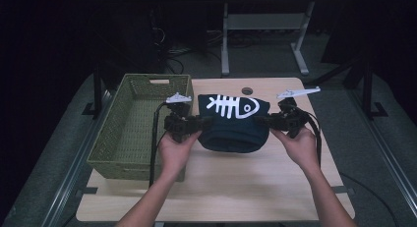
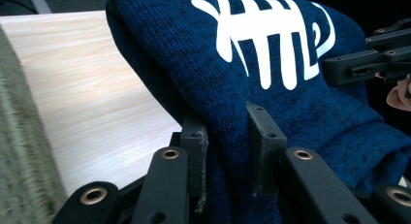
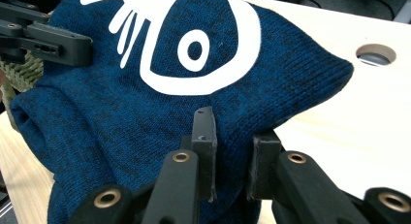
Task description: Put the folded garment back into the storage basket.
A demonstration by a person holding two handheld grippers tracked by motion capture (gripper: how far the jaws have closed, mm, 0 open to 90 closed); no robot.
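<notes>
Dark blue knitted sweater with white fishbone print (image 1: 233, 121), soft, light, floppy, hangs over bench (image 1: 216, 187) centre. Left gripper (image 1: 204, 122) and right gripper (image 1: 260, 120) jaws pinch its side folds; grip folded edges.

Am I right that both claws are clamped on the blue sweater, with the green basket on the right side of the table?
Not quite. Both claws, left and right, do clamp the sweater, but the basket sits on the table's left side, as the high view shows.

basket (image 1: 129, 133) blocks L side, table (image 1: 246, 183) front free
</notes>
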